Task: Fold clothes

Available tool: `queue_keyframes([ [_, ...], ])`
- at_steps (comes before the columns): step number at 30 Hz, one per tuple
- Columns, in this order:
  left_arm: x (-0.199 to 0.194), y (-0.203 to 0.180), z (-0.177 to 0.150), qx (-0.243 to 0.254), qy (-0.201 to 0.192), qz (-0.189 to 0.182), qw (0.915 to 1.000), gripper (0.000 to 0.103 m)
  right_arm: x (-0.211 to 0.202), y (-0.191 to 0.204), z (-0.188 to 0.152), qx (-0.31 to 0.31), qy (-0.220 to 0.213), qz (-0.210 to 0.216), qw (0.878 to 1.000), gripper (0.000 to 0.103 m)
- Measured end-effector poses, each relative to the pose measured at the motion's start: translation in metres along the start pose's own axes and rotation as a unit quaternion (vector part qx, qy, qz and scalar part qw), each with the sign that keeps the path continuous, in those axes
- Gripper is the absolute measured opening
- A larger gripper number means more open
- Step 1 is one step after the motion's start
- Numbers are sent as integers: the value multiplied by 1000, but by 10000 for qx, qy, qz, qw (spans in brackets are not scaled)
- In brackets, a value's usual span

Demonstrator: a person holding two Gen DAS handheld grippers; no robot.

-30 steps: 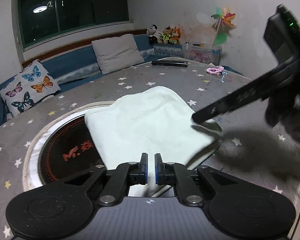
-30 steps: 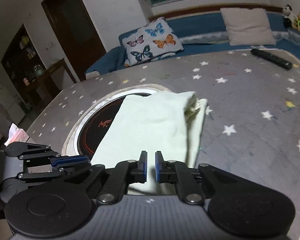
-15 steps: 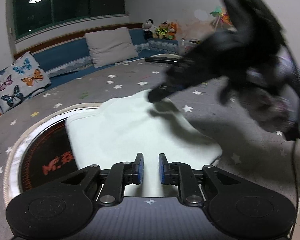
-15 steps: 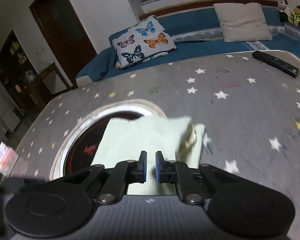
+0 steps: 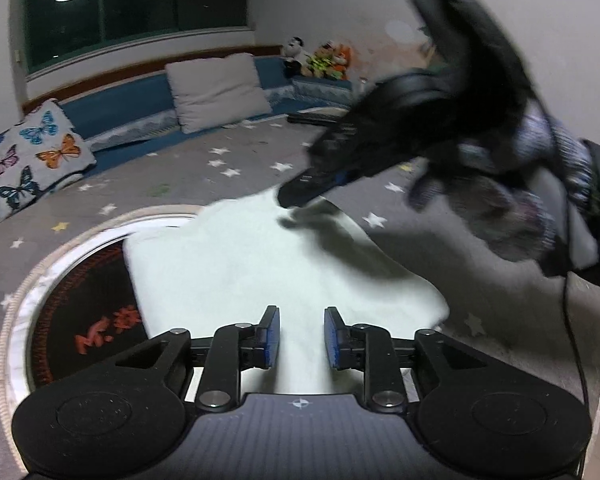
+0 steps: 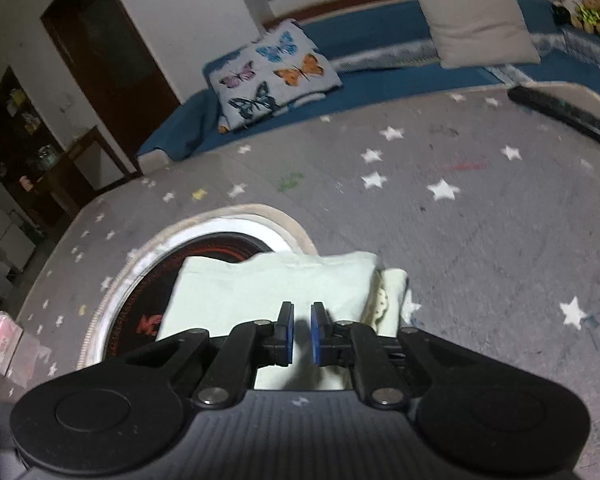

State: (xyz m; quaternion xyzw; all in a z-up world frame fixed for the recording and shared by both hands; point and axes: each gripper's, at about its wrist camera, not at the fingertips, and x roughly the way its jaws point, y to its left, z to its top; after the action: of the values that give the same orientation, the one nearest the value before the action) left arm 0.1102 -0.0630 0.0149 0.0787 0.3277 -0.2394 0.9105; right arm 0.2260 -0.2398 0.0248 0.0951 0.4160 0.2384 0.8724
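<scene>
Star-patterned table [image 6: 480, 240] holds folded cloth [image 5: 260, 264]; left gripper [image 5: 299, 338] open, blurred right gripper [image 6: 301, 330] seemingly slightly parted.

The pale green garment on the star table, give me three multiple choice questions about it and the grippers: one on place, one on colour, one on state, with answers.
1. Where does the garment partly lie?
A. On the round dark inset in the table
B. On the butterfly pillow
C. On the remote

2. What colour are the pads of the left gripper?
A. Red
B. Blue
C. White

3. How does the left gripper stand?
A. Shut on the garment
B. Open, with garment showing through the gap
C. Shut on the remote

Answers: 1 A, its left edge covers part of the inset. 2 B, both pads show blue. 3 B, a clear gap separates the pads, nothing clamped.
</scene>
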Motion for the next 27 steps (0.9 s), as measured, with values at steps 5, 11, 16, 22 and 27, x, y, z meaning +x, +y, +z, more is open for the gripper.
queue_keyframes([
  [5,5,6,-8,-105,184,109,9997,29,-6,9,-14,-174,148,79,9997,11],
  [11,-5,7,-12,-118,168,155,9997,35,-19,17,-29,-325,201,124,9992,16],
  [16,-11,13,-13,-185,163,246,9994,35,-34,23,-40,-418,151,140,9989,16],
  [22,-10,12,-28,-127,311,255,9991,37,-53,33,-61,-636,197,160,9977,16],
  [27,-15,14,-37,-112,327,347,9988,38,-56,41,-89,-1012,342,-117,9942,16],
])
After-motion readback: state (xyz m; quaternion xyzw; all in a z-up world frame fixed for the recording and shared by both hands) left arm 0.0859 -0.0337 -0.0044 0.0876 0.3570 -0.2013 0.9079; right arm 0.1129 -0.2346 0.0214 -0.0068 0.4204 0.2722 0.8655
